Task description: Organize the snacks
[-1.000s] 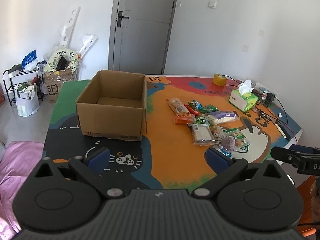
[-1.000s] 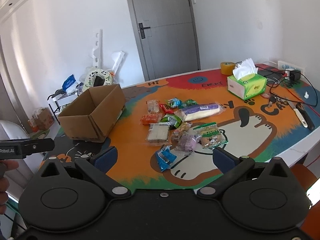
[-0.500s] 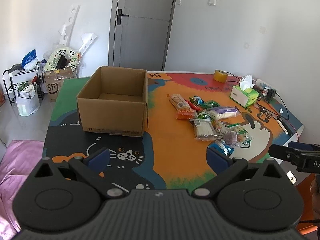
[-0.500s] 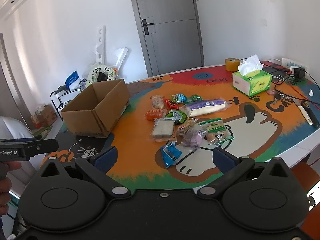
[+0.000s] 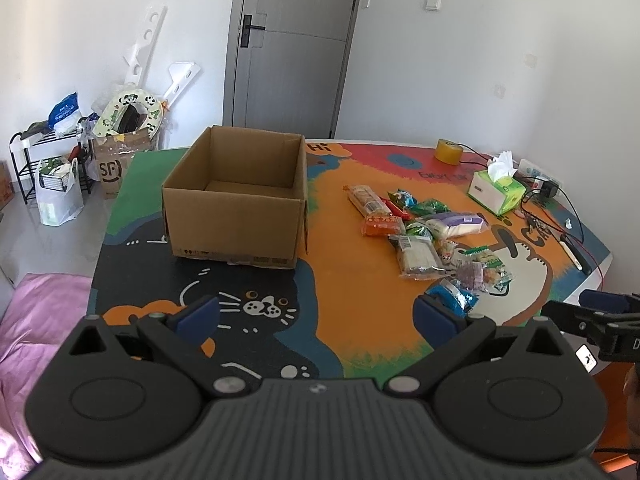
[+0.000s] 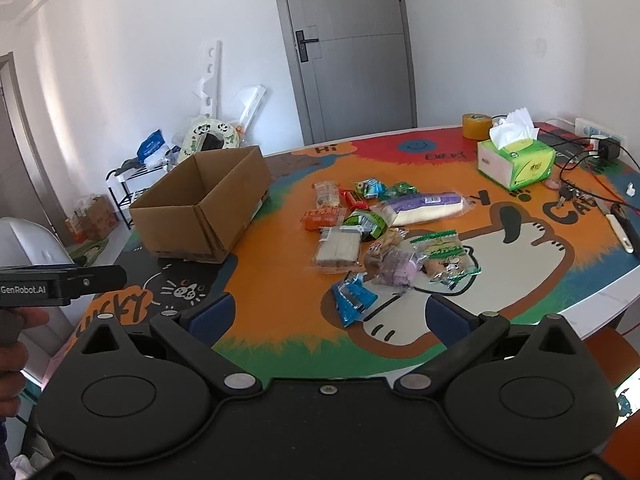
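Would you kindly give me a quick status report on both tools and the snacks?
Left tool open, empty; right tool open, empty. Snacks loose on the mat, cardboard box empty as far as visible. Nothing blocking the path.

You have one open brown cardboard box (image 5: 236, 216) on the worktop, one green tissue box (image 6: 516, 162), one roll of yellow tape (image 6: 477, 126), and a pile of roughly a dozen wrapped snack packets (image 6: 384, 236); overlap stops you counting them exactly. One blue foil packet (image 6: 354, 298) lies nearest you.
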`<state>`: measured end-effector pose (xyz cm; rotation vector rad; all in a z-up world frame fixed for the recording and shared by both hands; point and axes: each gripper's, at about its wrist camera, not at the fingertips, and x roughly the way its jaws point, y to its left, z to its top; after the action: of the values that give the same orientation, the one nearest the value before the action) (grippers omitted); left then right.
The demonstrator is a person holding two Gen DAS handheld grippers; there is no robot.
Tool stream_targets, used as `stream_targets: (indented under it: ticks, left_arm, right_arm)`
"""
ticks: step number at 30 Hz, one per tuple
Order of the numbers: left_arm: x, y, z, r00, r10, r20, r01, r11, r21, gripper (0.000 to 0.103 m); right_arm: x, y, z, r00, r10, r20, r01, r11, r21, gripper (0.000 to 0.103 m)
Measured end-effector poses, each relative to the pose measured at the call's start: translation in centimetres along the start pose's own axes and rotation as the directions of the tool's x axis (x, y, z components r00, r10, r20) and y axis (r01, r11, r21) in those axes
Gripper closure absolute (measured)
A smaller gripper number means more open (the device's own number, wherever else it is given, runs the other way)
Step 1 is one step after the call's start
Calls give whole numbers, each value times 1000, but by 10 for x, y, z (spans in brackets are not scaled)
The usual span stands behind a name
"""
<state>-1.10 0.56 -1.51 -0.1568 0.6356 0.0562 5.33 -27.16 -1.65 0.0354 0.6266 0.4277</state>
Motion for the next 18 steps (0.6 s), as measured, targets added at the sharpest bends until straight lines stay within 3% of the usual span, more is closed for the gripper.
stream_targets:
  ticks: [18]
  left_arm:
    - [7,-6,-2,1000,-1,-8,1,1000,8,1]
  right_arm:
    - [2,-6,-1,1000,17,26,-17,1000,-3,0]
